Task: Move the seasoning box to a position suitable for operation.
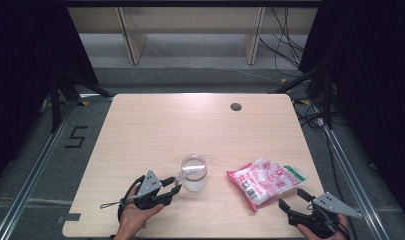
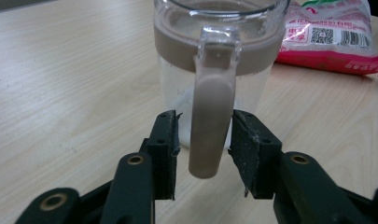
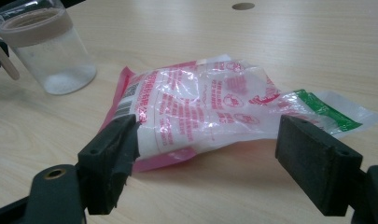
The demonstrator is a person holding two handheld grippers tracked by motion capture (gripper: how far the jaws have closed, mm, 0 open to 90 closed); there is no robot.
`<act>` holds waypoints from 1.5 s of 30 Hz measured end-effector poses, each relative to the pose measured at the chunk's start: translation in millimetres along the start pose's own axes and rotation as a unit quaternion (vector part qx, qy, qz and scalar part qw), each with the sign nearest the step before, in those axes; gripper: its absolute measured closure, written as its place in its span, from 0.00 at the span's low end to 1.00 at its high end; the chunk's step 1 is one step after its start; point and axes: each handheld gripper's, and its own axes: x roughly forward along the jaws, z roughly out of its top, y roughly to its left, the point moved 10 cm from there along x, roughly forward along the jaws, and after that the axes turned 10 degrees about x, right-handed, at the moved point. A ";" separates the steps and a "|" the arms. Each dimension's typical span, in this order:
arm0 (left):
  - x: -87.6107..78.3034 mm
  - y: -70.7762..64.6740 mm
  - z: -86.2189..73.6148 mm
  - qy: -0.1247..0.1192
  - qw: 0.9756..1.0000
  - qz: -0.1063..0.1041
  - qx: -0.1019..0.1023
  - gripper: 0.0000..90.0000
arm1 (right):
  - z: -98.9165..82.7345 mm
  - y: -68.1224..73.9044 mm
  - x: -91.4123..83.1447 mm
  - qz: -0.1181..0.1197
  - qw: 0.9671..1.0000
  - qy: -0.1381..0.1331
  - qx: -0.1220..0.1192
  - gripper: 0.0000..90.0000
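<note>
Left tongs (image 2: pixel 203 140) astride jug handle (image 2: pixel 210 126) (not touching), right tongs (image 3: pixel 210 158) wide, pink bag (image 3: pixel 200 107) barcode, QR code

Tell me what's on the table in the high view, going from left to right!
Left gripper → clear jar with its handle between the fingers → pink and white bag → right gripper, near the table's right edge.

Layout relative to the jug (image 1: pixel 194 172) standing on the table (image 1: pixel 155 125): bag (image 1: pixel 265 181) lying to its right, apart; left gripper (image 1: pixel 173 185) at its handle (image 2: pixel 210 126), near-left; right gripper (image 1: pixel 295 198) beyond the bag, near-right.
</note>
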 end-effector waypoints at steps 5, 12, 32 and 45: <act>4.6 -0.5 7.8 -0.014 1.000 -0.009 0.005 0.75 | -1.0 -0.2 -1.0 -0.005 1.000 0.005 0.007 0.25; 7.3 0.3 9.8 -0.010 1.000 -0.009 0.010 0.79 | -0.7 -0.9 -0.1 -0.004 1.000 0.003 -0.001 0.25; 33.7 9.6 22.1 -0.008 1.000 -0.009 0.022 0.80 | -2.2 0.9 -0.4 -0.006 1.000 0.009 0.008 0.26; 46.1 31.1 25.6 -0.008 1.000 0.011 0.019 0.80 | -0.9 -1.1 -0.4 -0.005 1.000 0.004 -0.002 0.26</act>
